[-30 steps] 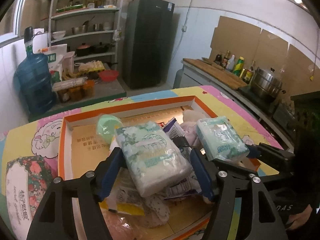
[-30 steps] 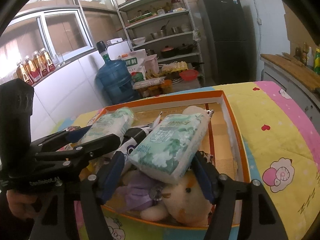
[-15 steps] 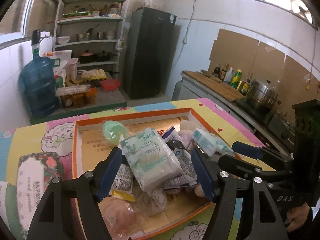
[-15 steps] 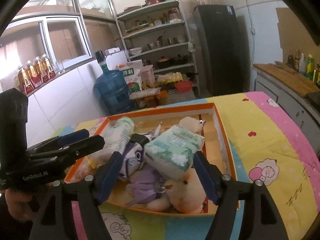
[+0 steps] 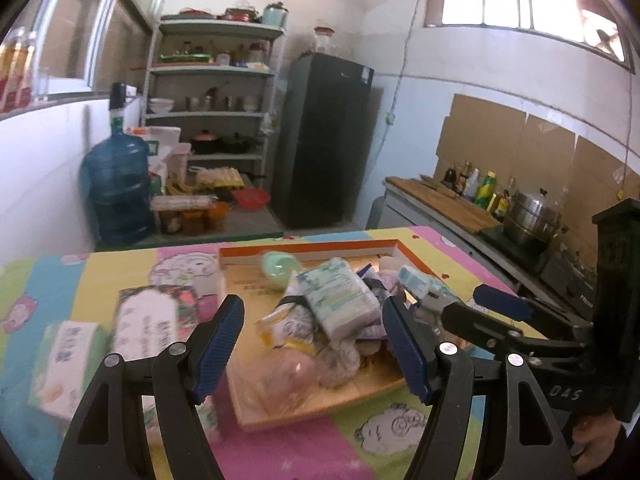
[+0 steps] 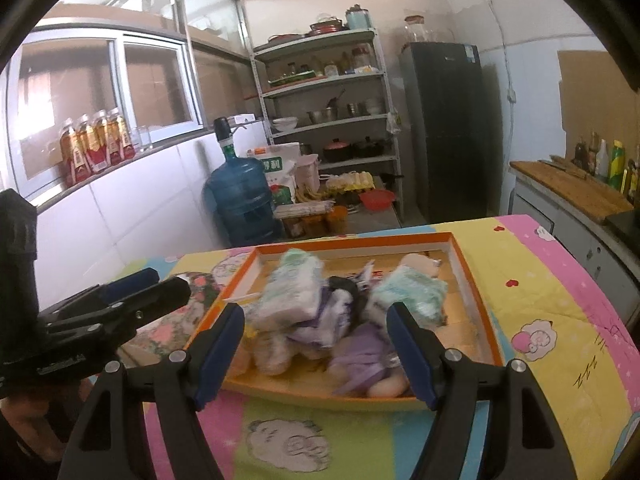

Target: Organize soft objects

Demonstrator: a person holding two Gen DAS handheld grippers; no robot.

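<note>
Your left gripper [image 5: 314,344] and right gripper [image 6: 316,346] both hang spread and empty above the shallow orange-rimmed cardboard tray [image 6: 474,292], likely to choose a pick. Two white-green tissue packs [image 5: 340,294] lie heaped there on one purple plush toy [image 6: 360,350].

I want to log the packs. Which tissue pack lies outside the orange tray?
The white tissue pack on the cloth, left of the orange tray; the green-patterned packs lie on the tray's pile.

Two tissue packs [image 5: 340,298] [image 5: 416,280]; one orange tray [image 5: 312,246]; two grippers [image 5: 314,344] [image 6: 316,350].
</note>
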